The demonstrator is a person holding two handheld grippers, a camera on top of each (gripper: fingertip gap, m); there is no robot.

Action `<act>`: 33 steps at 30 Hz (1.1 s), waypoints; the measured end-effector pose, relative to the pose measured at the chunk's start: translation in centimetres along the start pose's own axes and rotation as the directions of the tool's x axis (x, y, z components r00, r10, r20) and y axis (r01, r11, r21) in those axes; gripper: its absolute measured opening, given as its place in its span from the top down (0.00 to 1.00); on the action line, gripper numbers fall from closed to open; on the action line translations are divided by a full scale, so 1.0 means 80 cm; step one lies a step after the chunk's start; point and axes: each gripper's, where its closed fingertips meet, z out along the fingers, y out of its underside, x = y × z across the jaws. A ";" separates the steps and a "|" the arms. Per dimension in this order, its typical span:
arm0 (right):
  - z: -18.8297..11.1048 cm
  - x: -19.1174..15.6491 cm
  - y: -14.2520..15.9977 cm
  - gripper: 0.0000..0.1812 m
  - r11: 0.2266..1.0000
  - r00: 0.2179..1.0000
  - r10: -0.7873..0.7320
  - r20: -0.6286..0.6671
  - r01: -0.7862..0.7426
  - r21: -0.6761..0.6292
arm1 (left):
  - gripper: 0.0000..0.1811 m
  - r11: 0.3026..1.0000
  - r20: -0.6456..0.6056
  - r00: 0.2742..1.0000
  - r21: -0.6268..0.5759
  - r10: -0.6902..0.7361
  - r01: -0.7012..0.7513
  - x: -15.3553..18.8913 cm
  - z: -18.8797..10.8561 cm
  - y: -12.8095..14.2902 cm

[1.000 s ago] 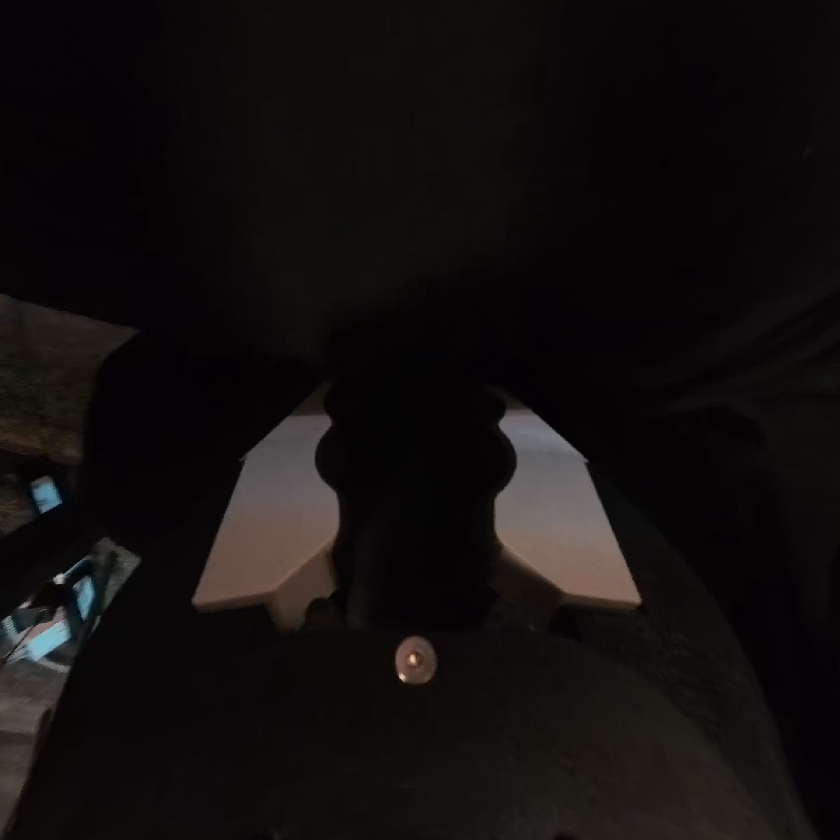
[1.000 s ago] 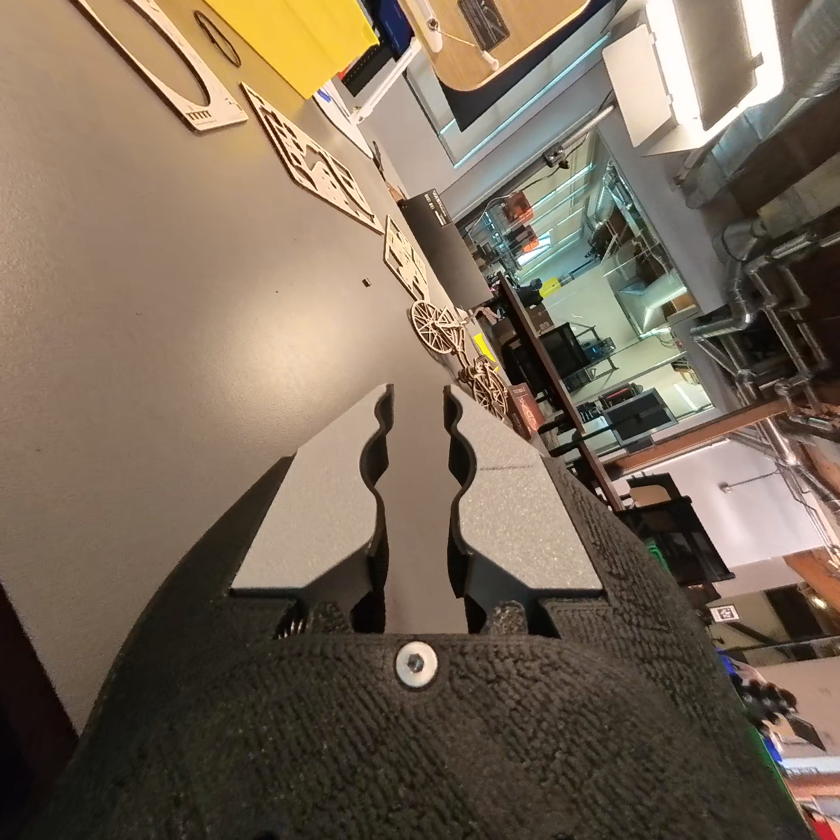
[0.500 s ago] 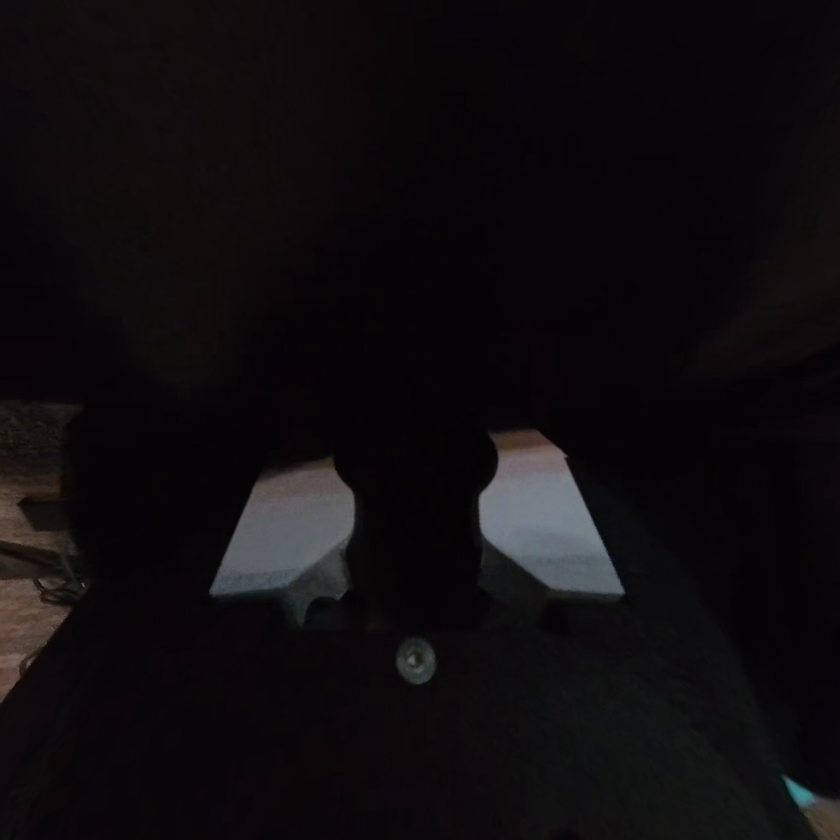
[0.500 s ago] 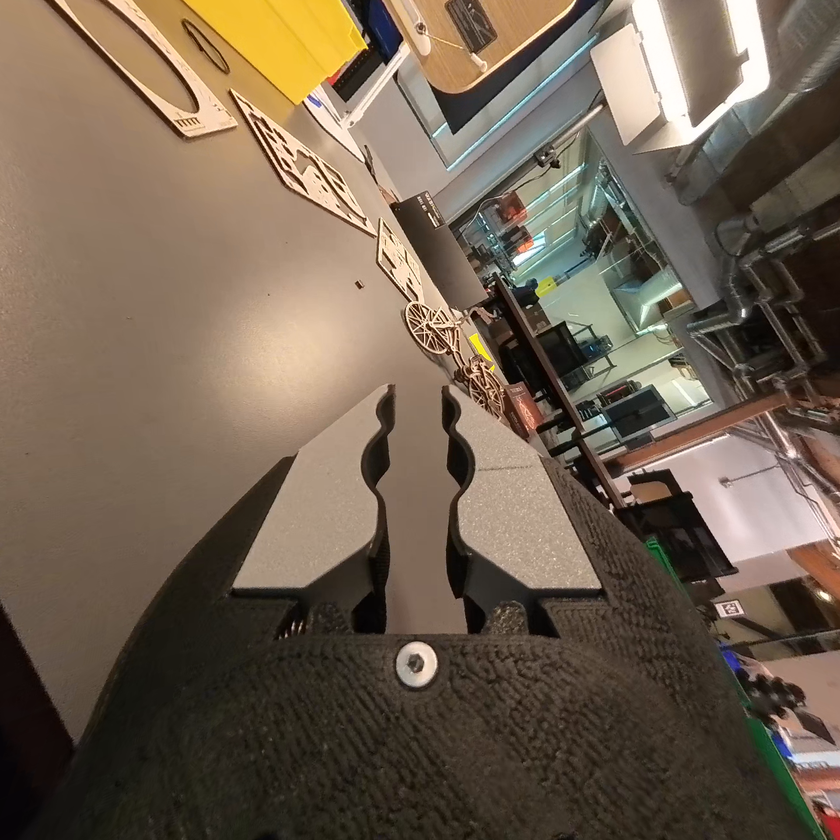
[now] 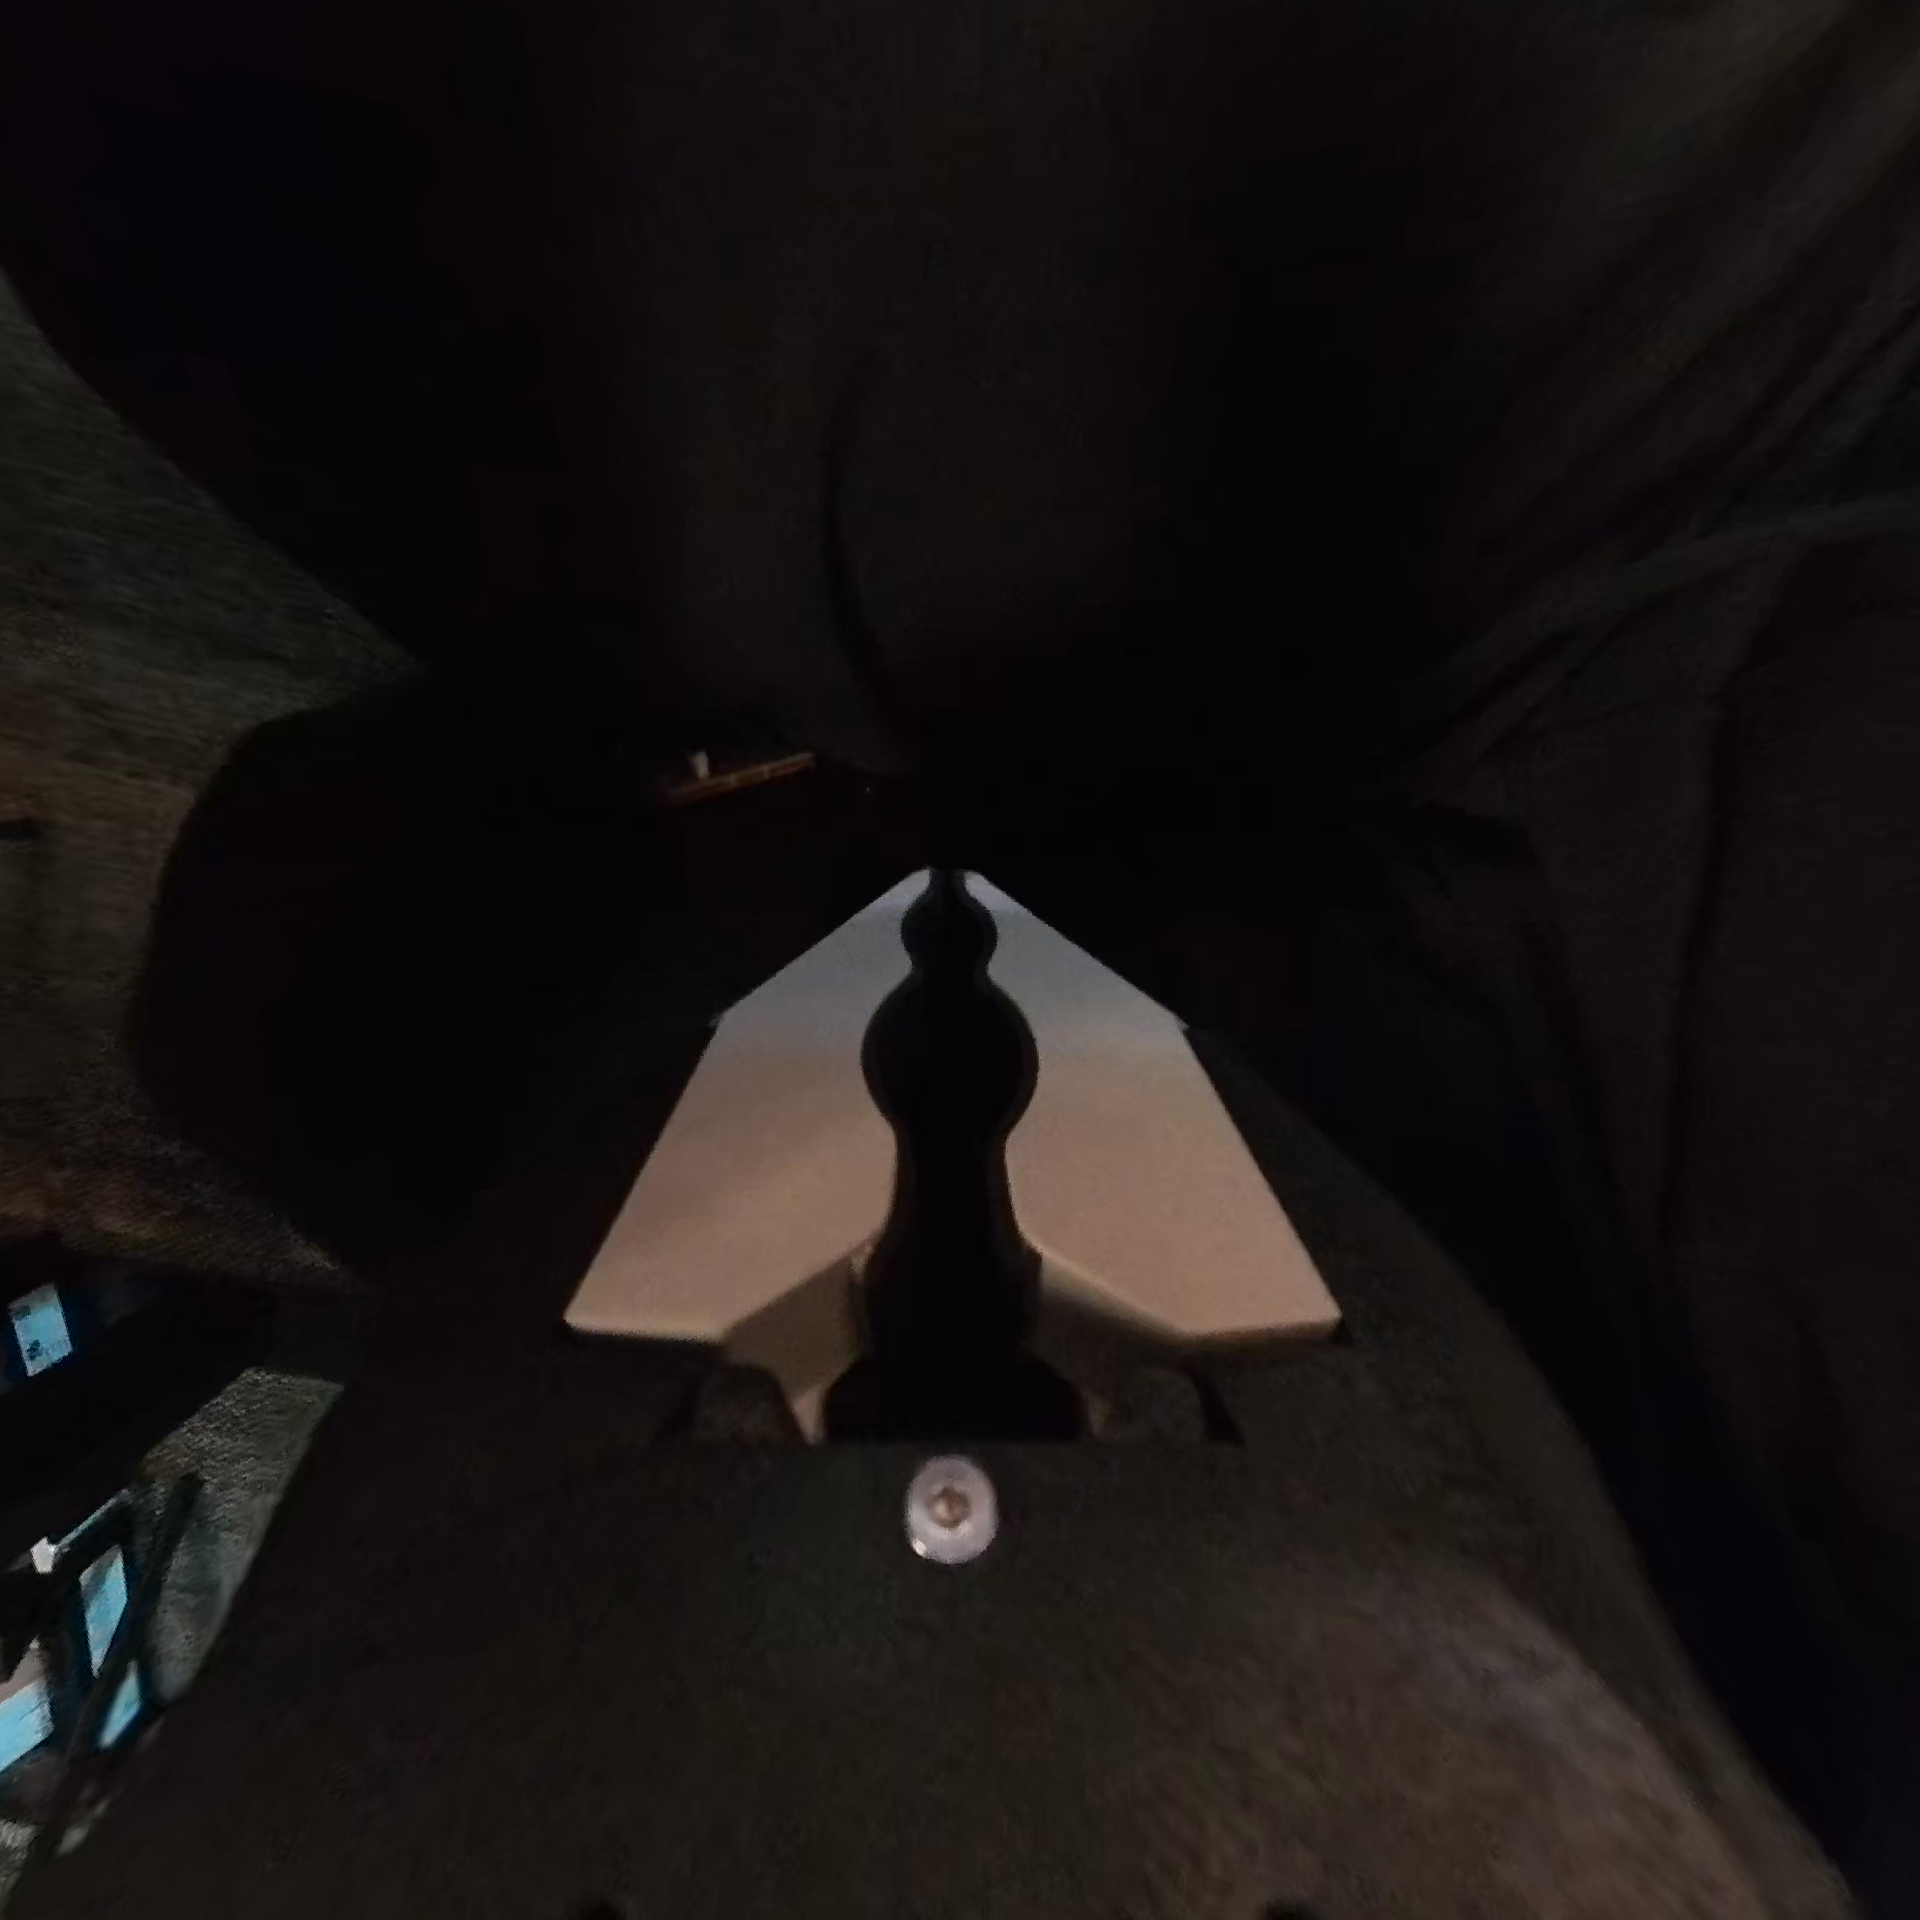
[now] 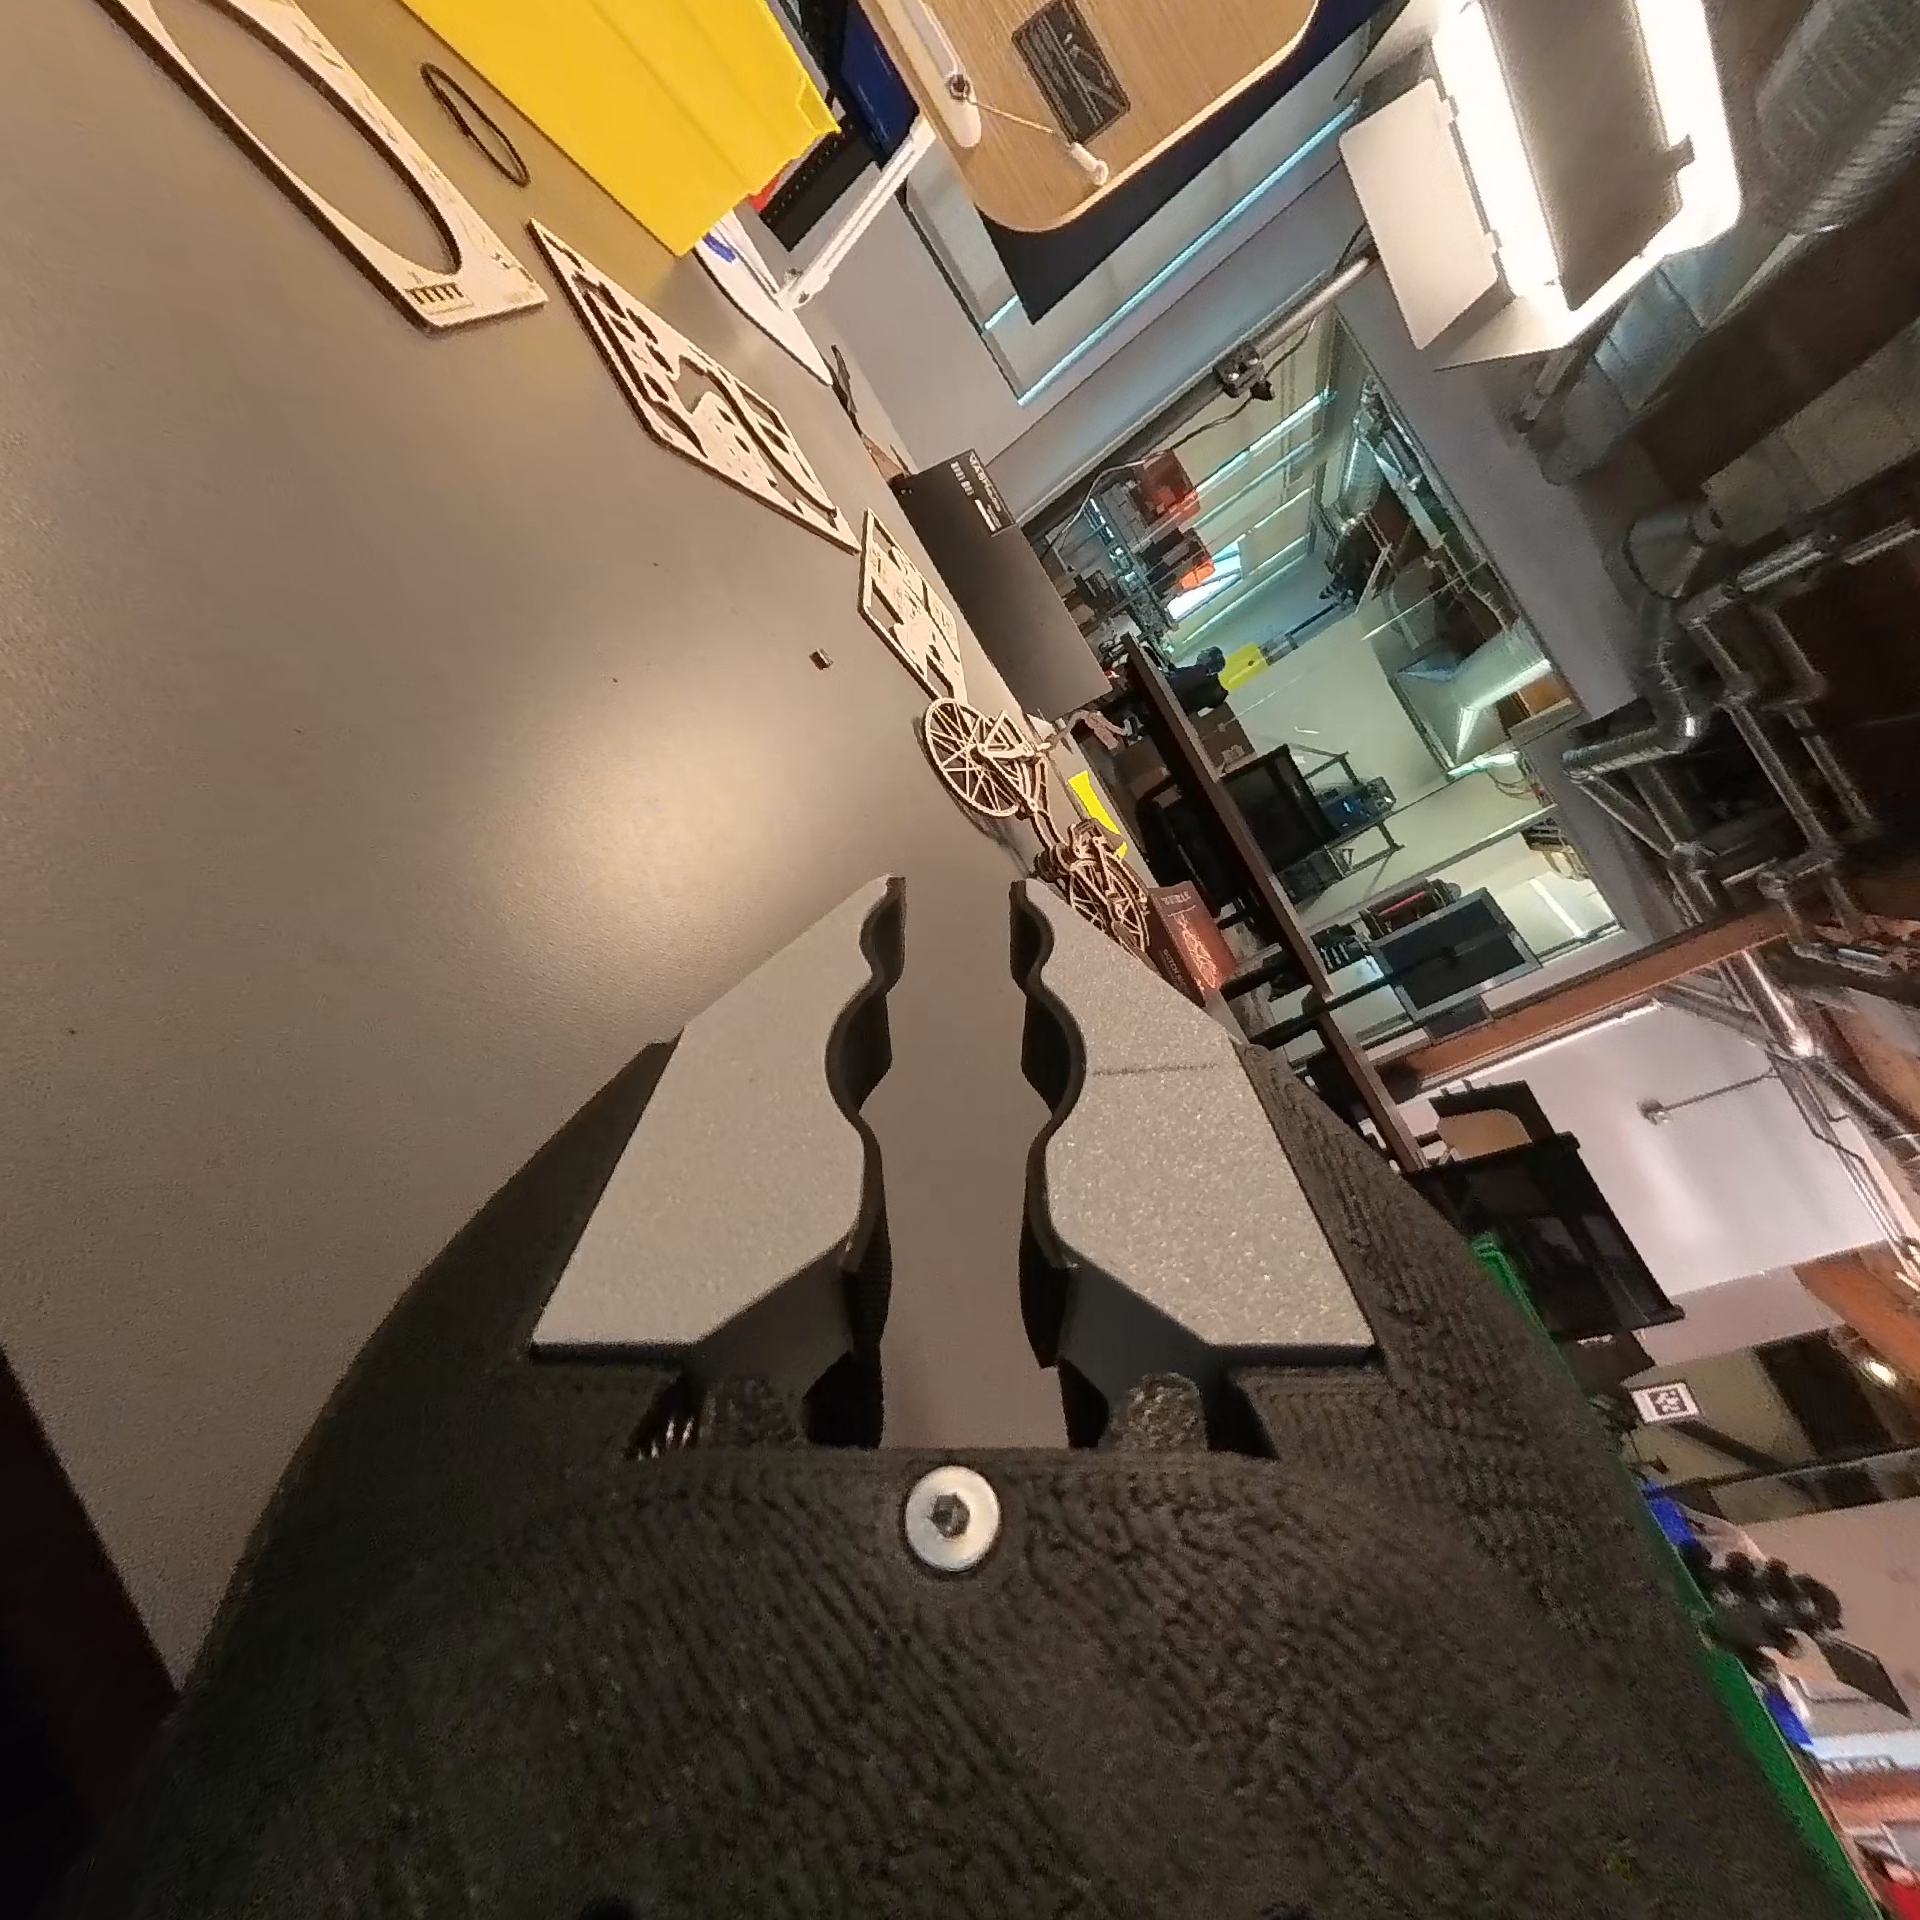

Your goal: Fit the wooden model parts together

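The left wrist view is very dark. My left gripper (image 5: 940, 881) is shut, its two pale fingers (image 5: 790, 1091) meeting at the tips against dark cloth; I see nothing between them. My right gripper (image 6: 956, 894) lies on its side low over the grey table (image 6: 312, 727), open with a narrow gap, only bare table showing between the pads. A built wooden bicycle model (image 6: 987, 769) stands on the table ahead of it. Laser-cut wooden part sheets (image 6: 717, 416) lie farther off, one small (image 6: 904, 613) and one large with a round cut-out (image 6: 416, 239).
A yellow bin (image 6: 644, 94) stands at the far end of the table. A small dark chip (image 6: 822, 658) lies on the table. A dark red booklet (image 6: 1190, 935) stands by the bicycle. A thin brown strip (image 5: 743, 774) shows in the dark left view. Tip to tip, the grippers are about 30 centimeters apart.
My left gripper's fingers have come together from wide apart until the tips meet. My right gripper has hardly moved and keeps the same narrow gap.
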 end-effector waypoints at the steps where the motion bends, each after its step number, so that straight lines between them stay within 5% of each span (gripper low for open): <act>1: 0.000 0.000 0.000 0.90 1.000 1.000 -0.001 0.001 0.001 -0.001 | 1.00 1.000 -0.004 1.000 0.000 -0.016 0.016 0.002 0.001 0.000; 5: 0.000 0.000 0.000 0.90 1.000 1.000 -0.004 -0.001 0.004 -0.003 | 0.99 0.987 0.015 0.993 0.121 -0.113 0.110 -0.007 -0.010 -0.014; 10: 0.001 -0.001 0.001 0.90 1.000 1.000 -0.010 0.001 0.010 -0.006 | 0.77 0.977 0.132 0.980 0.172 -0.148 0.125 -0.041 -0.008 -0.020; 14: 0.001 -0.002 0.001 0.90 1.000 1.000 -0.015 0.004 0.015 -0.010 | 0.77 0.995 0.166 0.986 0.094 -0.001 -0.015 -0.046 0.009 -0.028; 26: 0.001 -0.003 0.002 0.91 1.000 1.000 -0.015 0.008 0.015 -0.010 | 0.73 0.976 0.029 0.999 -0.215 0.038 -0.031 -0.052 0.045 -0.009; 29: 0.001 -0.004 0.001 0.91 1.000 1.000 -0.017 0.011 0.017 -0.009 | 0.77 0.951 0.035 0.996 -0.302 0.078 -0.064 -0.053 0.049 -0.006; 33: 0.000 -0.003 0.001 0.92 1.000 1.000 -0.014 0.010 0.014 -0.006 | 1.00 0.968 0.094 0.988 -0.232 0.121 -0.097 -0.058 0.037 -0.013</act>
